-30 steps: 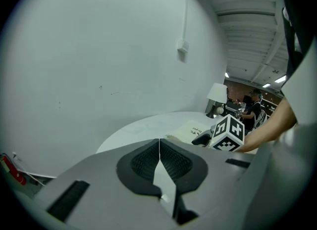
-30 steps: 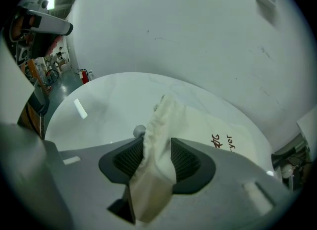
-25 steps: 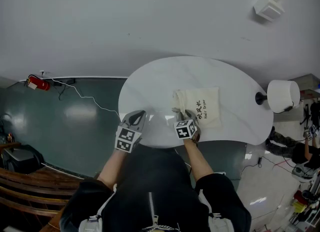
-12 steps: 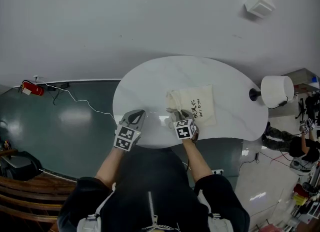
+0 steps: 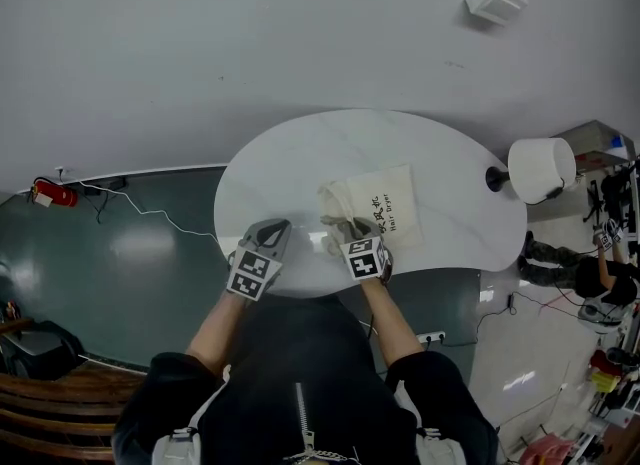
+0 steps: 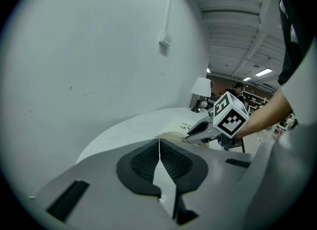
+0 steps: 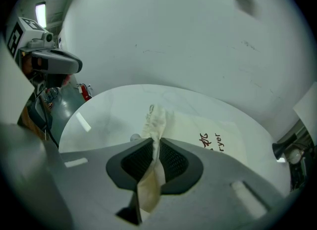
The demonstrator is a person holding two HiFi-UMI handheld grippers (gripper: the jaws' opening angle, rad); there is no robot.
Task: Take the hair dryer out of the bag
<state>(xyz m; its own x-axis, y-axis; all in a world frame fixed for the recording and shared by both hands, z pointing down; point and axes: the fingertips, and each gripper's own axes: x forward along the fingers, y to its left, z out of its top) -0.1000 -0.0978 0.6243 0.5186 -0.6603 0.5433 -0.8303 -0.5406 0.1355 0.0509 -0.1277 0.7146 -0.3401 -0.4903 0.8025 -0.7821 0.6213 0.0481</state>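
One cream bag (image 5: 385, 208), contents hidden, mouth in just-closing jaws of right gripper (image 7: 155, 146).

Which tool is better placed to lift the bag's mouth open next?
Right, probably. The right tool has just been closing on the gathered mouth edge of the bag, with cloth between its jaws. The left tool is shut, empty, beside the bag.

The right gripper (image 5: 343, 227) jaws just closed on the bag (image 5: 388, 205) edge, lifting it

The white table (image 5: 290, 168) bears a cream bag (image 5: 390, 203).
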